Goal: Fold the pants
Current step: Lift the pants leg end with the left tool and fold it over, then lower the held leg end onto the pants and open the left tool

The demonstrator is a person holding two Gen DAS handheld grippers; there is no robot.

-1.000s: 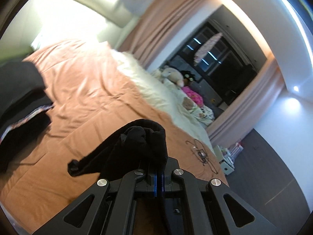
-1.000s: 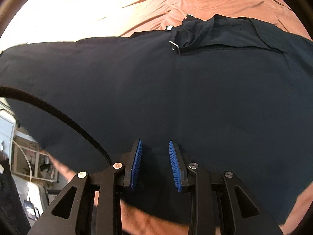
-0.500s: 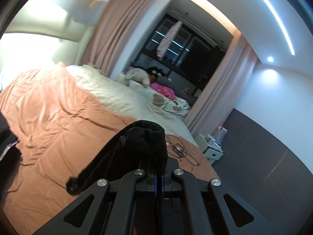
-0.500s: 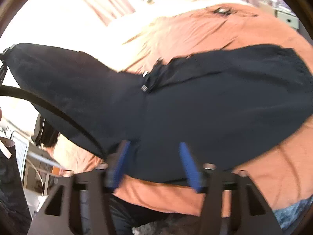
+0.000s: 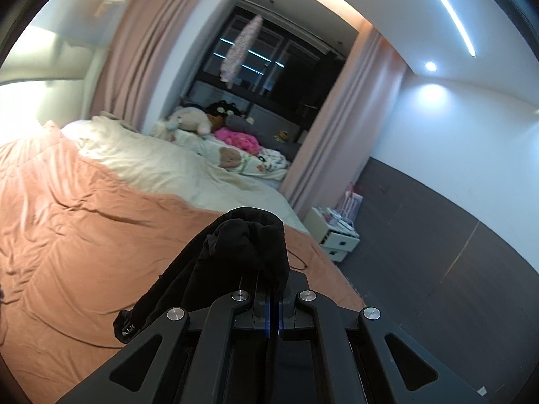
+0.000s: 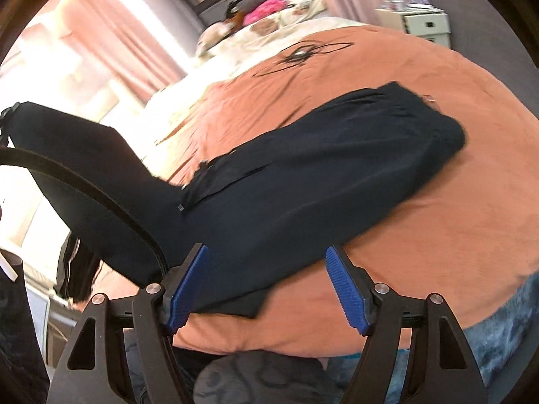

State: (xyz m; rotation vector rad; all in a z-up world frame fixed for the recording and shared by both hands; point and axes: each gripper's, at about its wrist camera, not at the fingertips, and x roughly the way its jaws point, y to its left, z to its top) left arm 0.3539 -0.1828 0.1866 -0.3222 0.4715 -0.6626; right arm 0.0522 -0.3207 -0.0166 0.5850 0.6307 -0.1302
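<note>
Left gripper (image 5: 273, 306) is pinched tight on a bunched end of the dark navy fabric pants (image 6: 303, 181), holding it up over the rumpled orange bedspread (image 6: 454, 219). Right gripper (image 6: 266, 286) is spread wide, gripping nothing. The pants mostly lie across the bedspread.

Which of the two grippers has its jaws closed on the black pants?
The left gripper: its jaws pinch a bunch of the black pants. The right gripper has its jaws wide apart, gripping nothing.
</note>
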